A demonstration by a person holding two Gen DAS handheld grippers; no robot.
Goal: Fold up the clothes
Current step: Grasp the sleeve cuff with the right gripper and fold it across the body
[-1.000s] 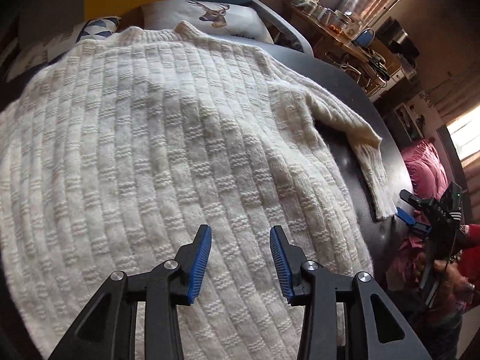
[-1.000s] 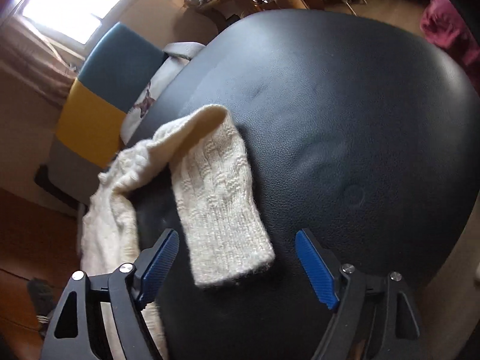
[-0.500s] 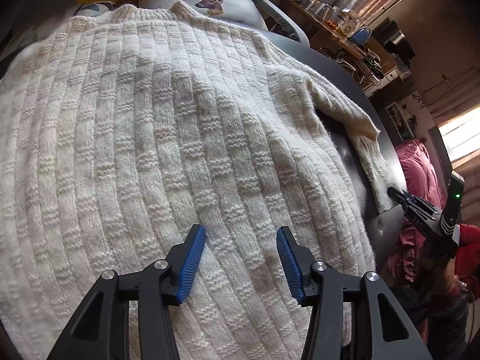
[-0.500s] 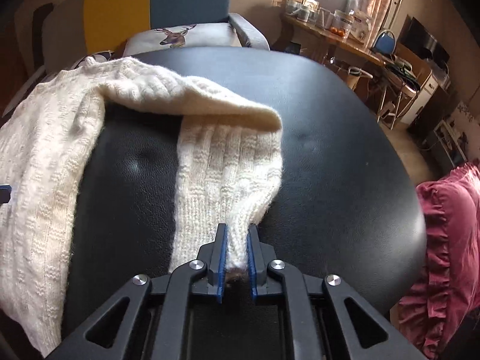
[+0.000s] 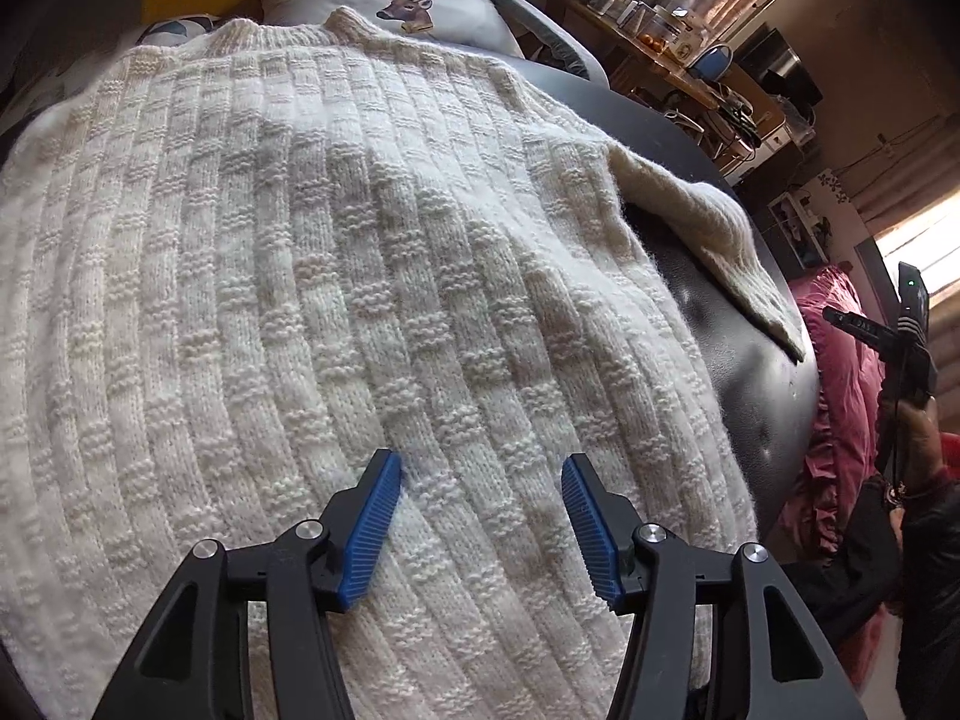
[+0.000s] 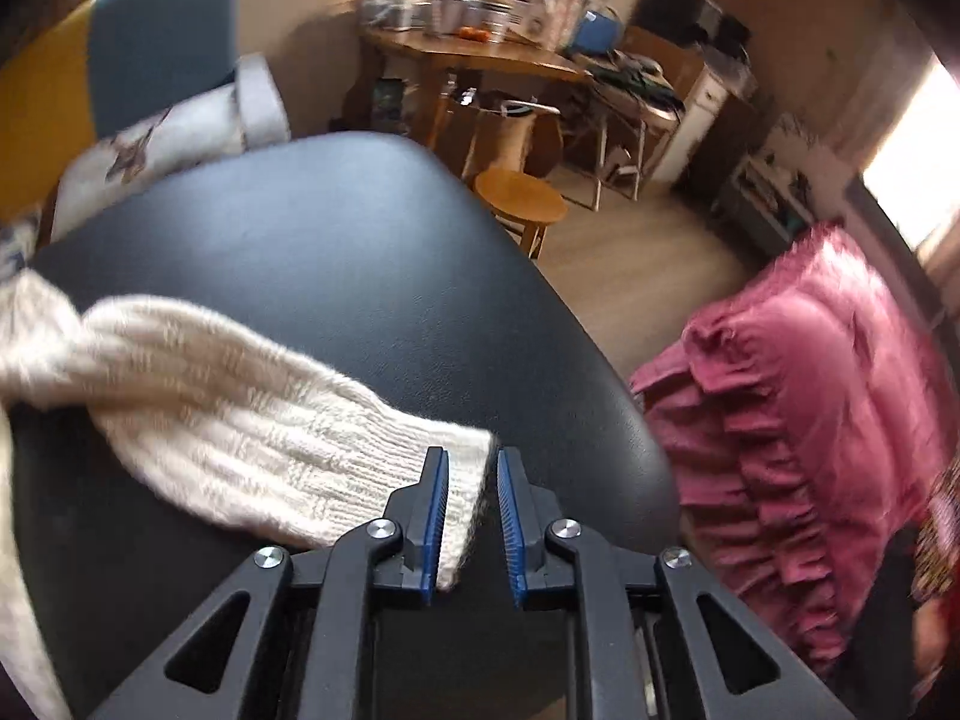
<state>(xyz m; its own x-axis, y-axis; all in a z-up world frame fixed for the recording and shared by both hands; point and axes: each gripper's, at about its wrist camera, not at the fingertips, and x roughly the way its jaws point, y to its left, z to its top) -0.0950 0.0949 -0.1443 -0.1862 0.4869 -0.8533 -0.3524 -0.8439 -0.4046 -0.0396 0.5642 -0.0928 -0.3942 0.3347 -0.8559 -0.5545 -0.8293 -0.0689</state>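
Note:
A cream knitted sweater (image 5: 360,270) lies spread flat on a black padded surface (image 5: 738,372). My left gripper (image 5: 480,480) hovers open just above the sweater's lower body, with nothing between its blue pads. The sweater's right sleeve (image 5: 720,240) stretches toward the surface's right edge. In the right wrist view my right gripper (image 6: 472,468) is shut on the sleeve cuff (image 6: 465,480), and the sleeve (image 6: 270,420) trails off to the left. The jaws stand only a cuff's thickness apart. The right gripper (image 5: 864,330) also shows at the far right of the left wrist view.
A pink ruffled cloth (image 6: 810,390) sits right of the black surface (image 6: 360,240). A deer-print cushion (image 5: 408,6) lies behind the sweater's collar. A round wooden stool (image 6: 521,198) and a cluttered wooden table (image 6: 468,54) stand beyond. A person's hand (image 5: 918,438) holds the right gripper.
The right gripper closed on the sleeve cuff and has pulled it rightward, drawing the folded sleeve out straighter. The left gripper stayed open and moved closer over the sweater body.

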